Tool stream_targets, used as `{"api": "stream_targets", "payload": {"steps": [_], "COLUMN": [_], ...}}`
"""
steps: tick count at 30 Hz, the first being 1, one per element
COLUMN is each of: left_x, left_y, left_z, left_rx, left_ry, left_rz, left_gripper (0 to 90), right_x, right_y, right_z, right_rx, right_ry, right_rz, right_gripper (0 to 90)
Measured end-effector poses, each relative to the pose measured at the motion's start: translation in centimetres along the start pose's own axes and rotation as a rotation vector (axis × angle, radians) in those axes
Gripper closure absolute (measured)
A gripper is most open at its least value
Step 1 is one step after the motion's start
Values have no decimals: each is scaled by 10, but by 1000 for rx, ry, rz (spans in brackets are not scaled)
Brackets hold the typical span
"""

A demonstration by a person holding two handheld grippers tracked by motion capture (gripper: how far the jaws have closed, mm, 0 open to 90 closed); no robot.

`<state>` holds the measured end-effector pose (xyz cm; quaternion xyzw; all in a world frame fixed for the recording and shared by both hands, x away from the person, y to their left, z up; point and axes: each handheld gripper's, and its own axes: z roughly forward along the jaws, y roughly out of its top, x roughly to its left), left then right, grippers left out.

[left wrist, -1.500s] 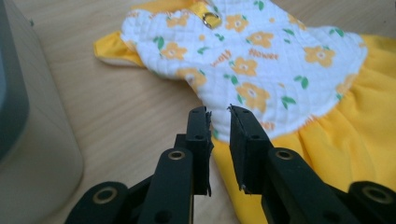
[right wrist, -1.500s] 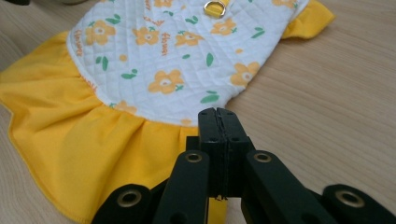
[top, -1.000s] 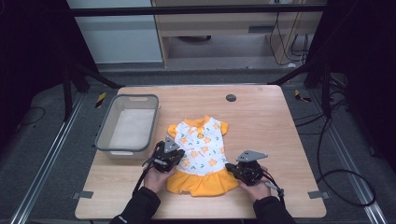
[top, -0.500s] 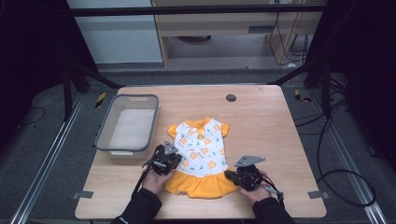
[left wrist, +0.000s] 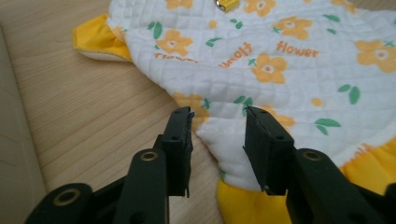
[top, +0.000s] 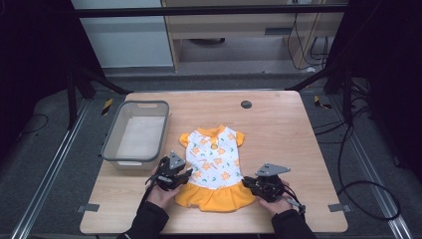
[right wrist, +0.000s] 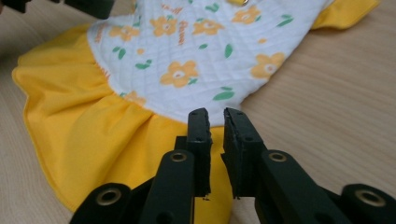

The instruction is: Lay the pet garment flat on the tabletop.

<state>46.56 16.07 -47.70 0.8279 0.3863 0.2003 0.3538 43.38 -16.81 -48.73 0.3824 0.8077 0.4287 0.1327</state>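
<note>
dress released at the near edge

a small white quilted dress [top: 214, 159] with orange flowers and a yellow skirt lies flat mid-table, right of a grey plastic bin [top: 135, 134]. the left gripper [left wrist: 217, 122] has just been opening, its jaws apart over the hem; the right gripper [right wrist: 215, 120] has parted narrowly. hands hide the skirt's corners.

Even overhead light, dark blurry surroundings

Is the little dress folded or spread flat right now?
Spread flat: the dress lies open on the table, both sleeves out, yellow skirt fanned toward the person.
</note>
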Motion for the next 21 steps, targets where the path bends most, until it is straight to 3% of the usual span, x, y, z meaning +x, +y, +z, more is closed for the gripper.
{"api": "stream_targets", "payload": {"steps": [5,9,15,21], "left_x": [-1,3,11,23], "left_y": [-5,-13,-29,-46], "left_z": [-20,-33,-49,-63], "left_rx": [-45,-76,-93,-85], "left_ry": [-24,-64,-50,-54], "left_rz": [-1,-15,-24,-50], "left_gripper": [536,488,409,374], "right_x": [-10,-20,-33,-43], "right_y": [-1,-4,-9,-12], "right_z": [-10,-16,-22,-28], "right_rx": [-35,-59,-53,-73], "right_ry": [-64,-126,-214,-252], "right_rz": [27,60,90,112], "right_gripper": [692,563,427,348]}}
